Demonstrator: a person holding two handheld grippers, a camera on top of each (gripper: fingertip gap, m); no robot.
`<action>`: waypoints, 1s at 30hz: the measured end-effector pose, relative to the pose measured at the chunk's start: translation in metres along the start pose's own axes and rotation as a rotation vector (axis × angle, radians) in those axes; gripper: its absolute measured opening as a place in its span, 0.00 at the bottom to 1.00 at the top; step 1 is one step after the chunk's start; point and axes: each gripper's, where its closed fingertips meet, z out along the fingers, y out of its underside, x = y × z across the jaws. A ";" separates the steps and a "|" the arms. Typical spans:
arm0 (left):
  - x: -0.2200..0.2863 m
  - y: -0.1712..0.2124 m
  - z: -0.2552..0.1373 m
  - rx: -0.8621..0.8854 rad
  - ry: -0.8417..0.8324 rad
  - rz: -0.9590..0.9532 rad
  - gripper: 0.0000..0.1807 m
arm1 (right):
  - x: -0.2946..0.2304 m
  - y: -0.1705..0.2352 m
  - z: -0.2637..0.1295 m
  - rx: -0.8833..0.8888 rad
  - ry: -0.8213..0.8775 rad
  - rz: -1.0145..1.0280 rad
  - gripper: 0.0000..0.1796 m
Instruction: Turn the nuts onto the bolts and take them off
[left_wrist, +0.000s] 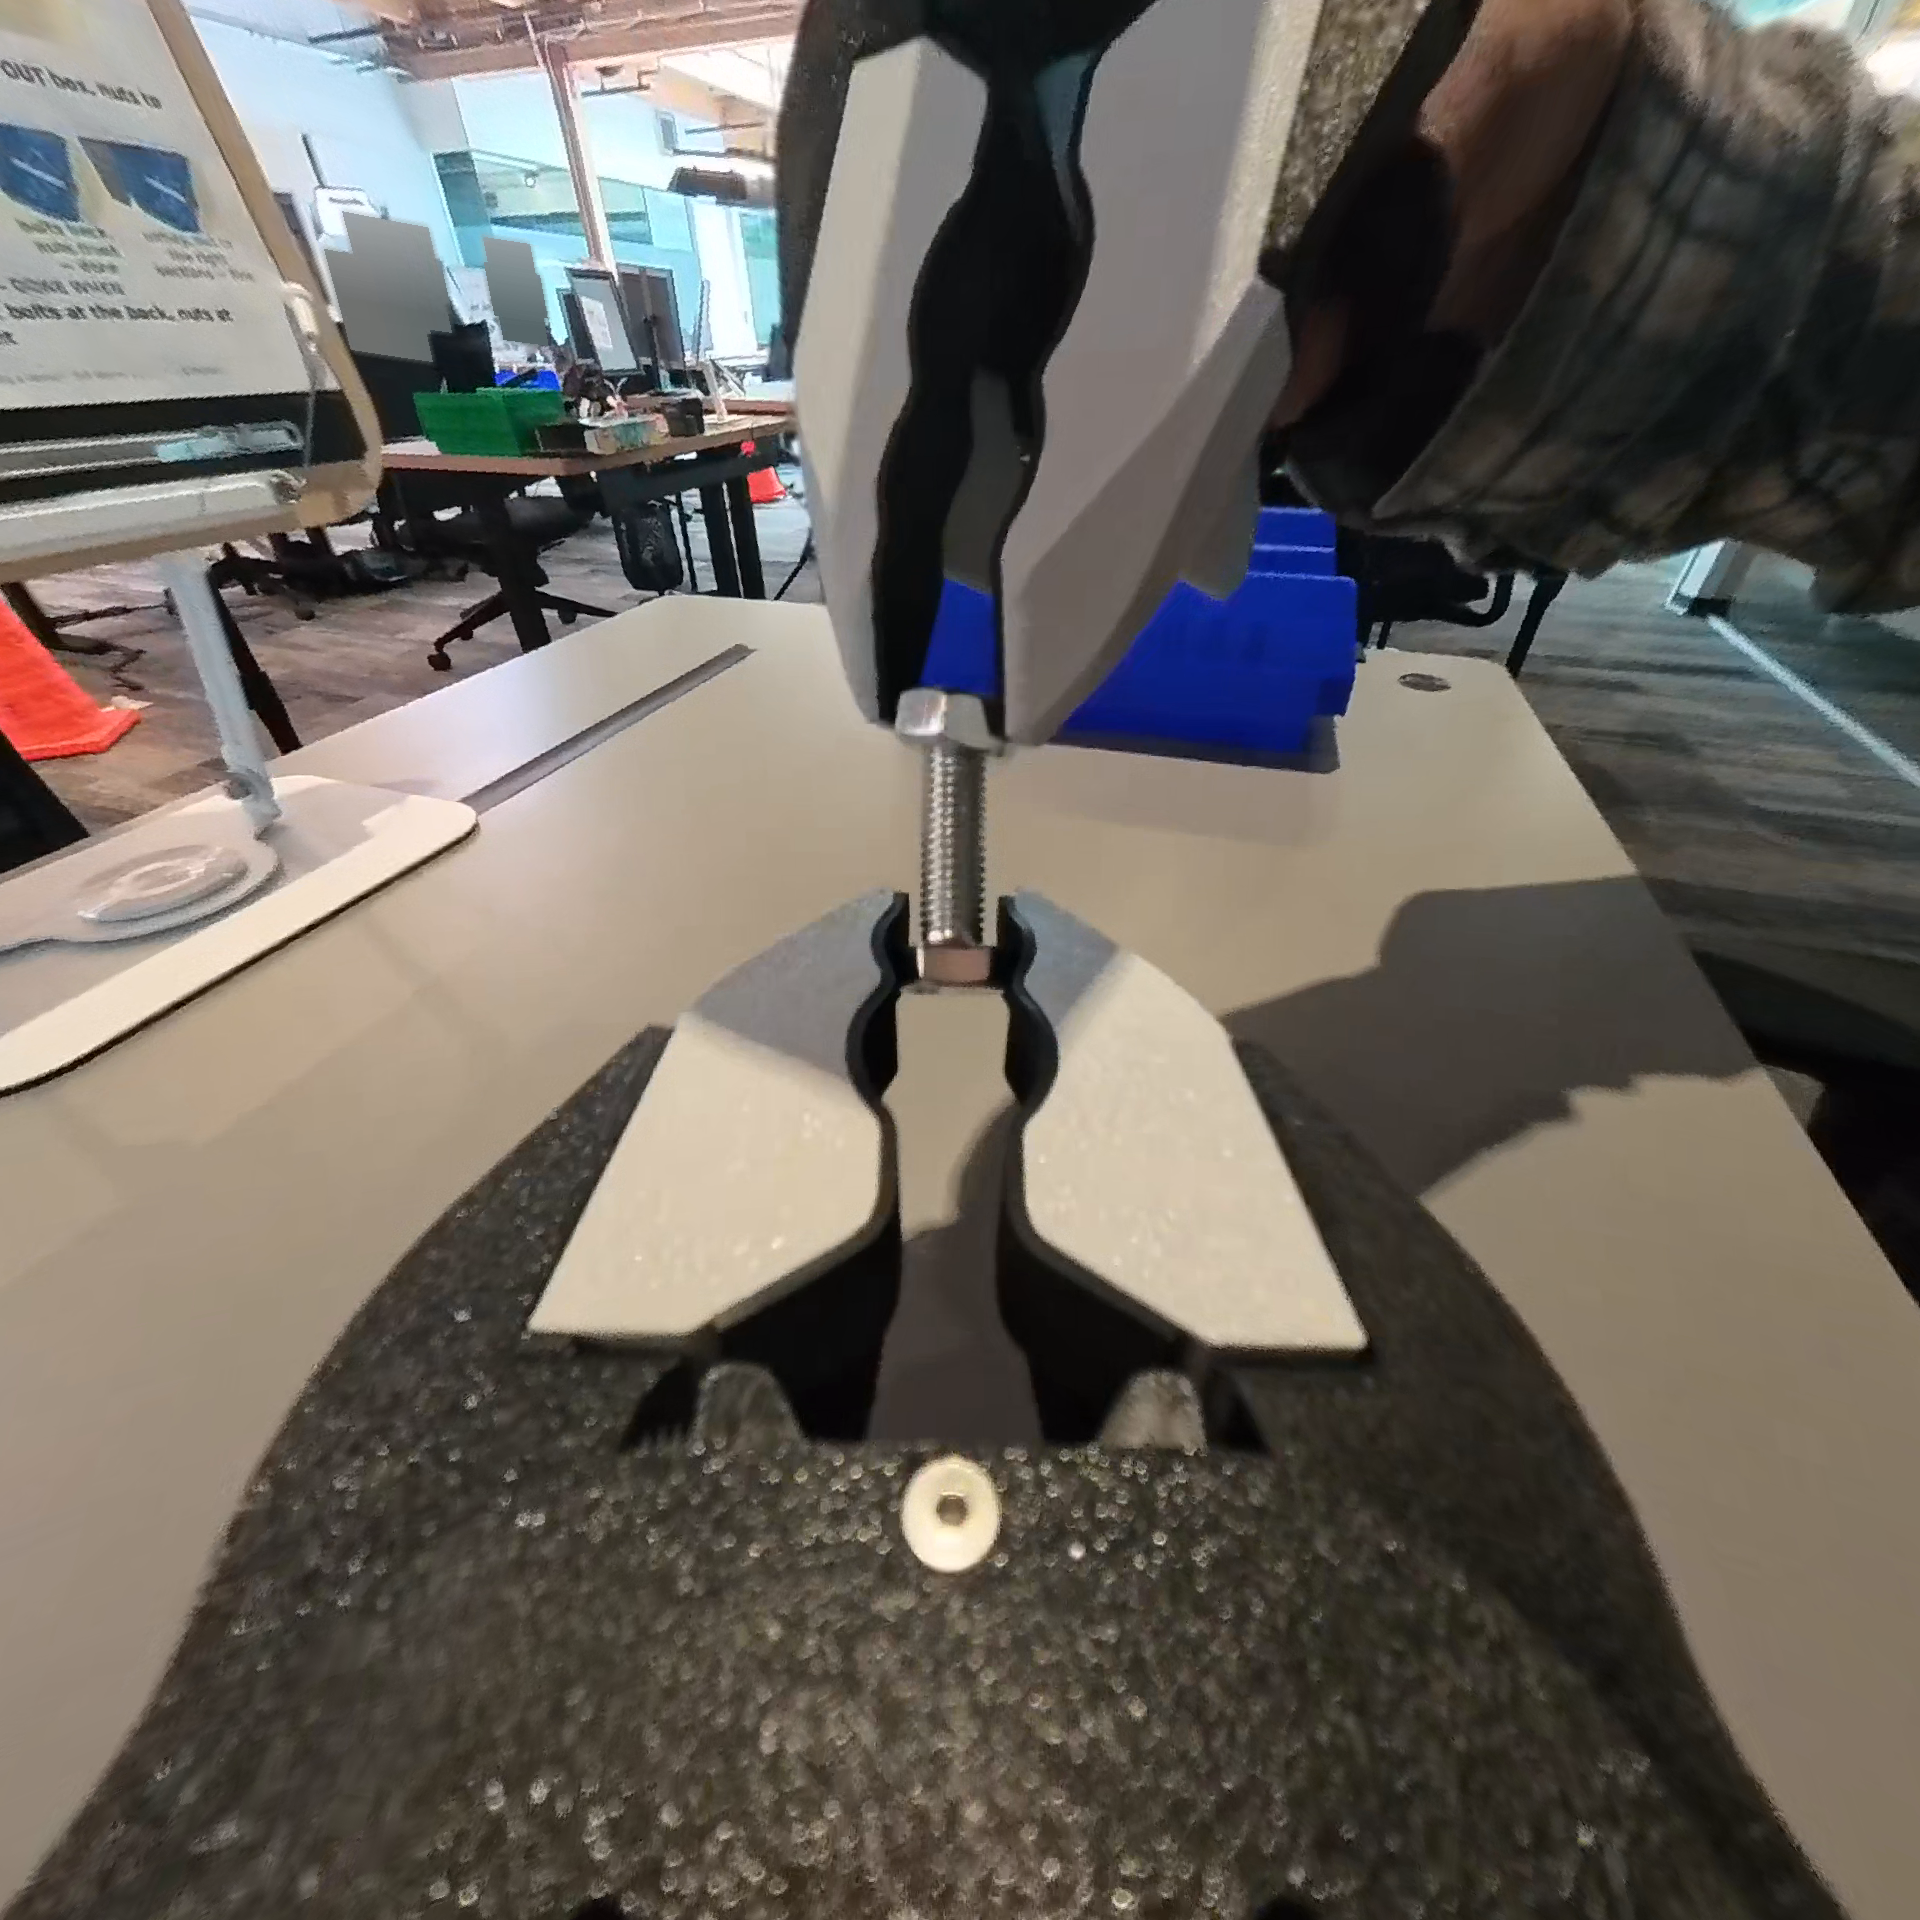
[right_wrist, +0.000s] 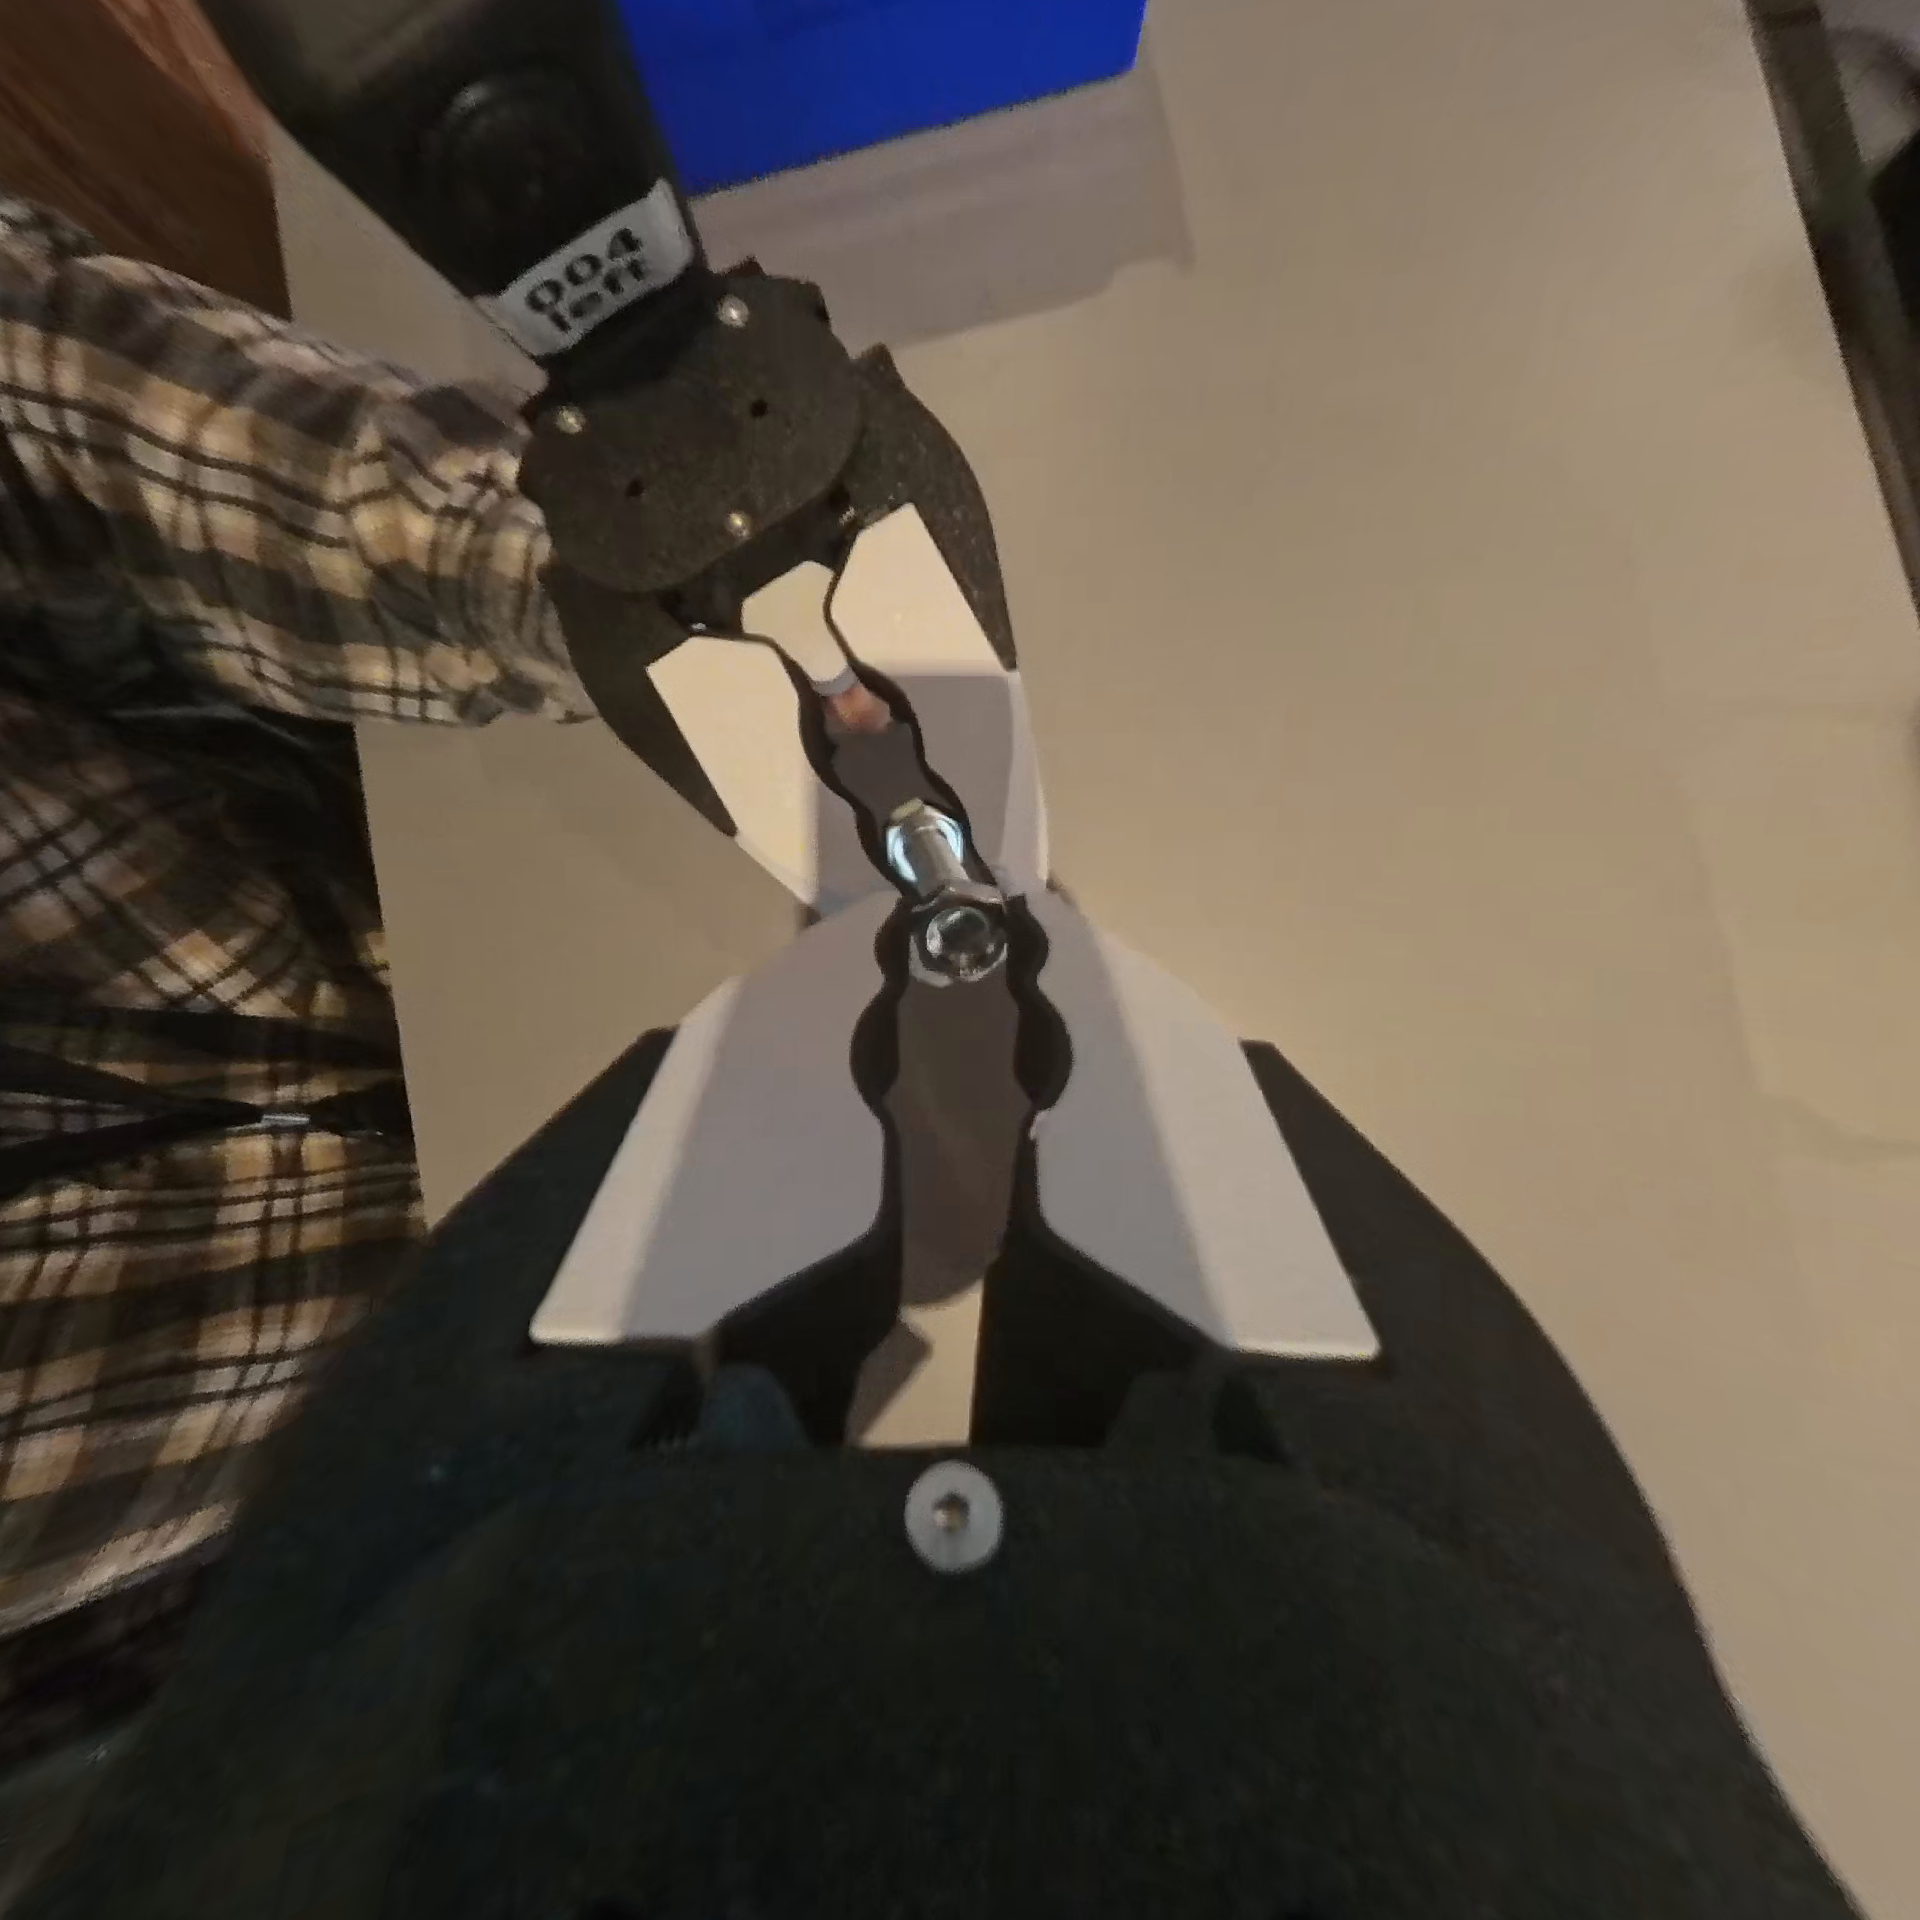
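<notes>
1. Two grippers on one bolt (left_wrist: 951, 831), held in the air above the table (left_wrist: 468, 1039) at the centre of the left wrist view, with the threaded shaft running from 6 to 12 o'clock.
2. Left gripper (left_wrist: 954, 961) drawn narrow and clamped on the hex bolt head (left_wrist: 954, 968) at the 6 o'clock end. Right gripper (left_wrist: 948, 717) reaching in from 12 o'clock, pinched on the nut (left_wrist: 940, 717) at the shaft's far tip.
3. In the right wrist view, nut (right_wrist: 956, 948) seen face-on with the bolt's end showing in its bore. Probably only a few threads engaged. Impossible to tell whether it is going on or coming off.
4. For the turn:
   - Hold the left side rigid like a vice.
   - Roll the right wrist about the shaft's own axis, with no sideways push.
   - Keep the nut square to the threads, since any tilt this near the tip risks cross-threading or a dropped nut.
   - Ease the grip at the end of each wrist roll, swing back, and reclamp on the flats.
5. Room to move, by the left wrist view:
   - Blue bin (left_wrist: 1195, 665) at 1 o'clock, beyond the bolt and well apart.
   - Stand base (left_wrist: 260, 862) at 9 to 10 o'clock.
   - Table edge (left_wrist: 1621, 862) at 2 to 3 o'clock.
   - Plaid sleeve (left_wrist: 1662, 312) filling 1 to 2 o'clock.
   - Bare tabletop below and toward 7 o'clock, a fair landing place should the nut slip.
</notes>
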 end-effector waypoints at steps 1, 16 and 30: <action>0.001 -0.001 0.000 0.010 0.009 -0.010 0.09 | -0.001 -0.001 -0.001 0.014 -0.010 0.007 0.10; -0.005 -0.007 -0.007 0.070 0.044 -0.082 0.09 | 0.032 0.147 0.029 -0.265 0.118 0.104 0.09; -0.004 0.003 -0.001 0.025 0.058 -0.085 0.09 | 0.029 0.179 0.059 -0.308 0.084 0.044 0.15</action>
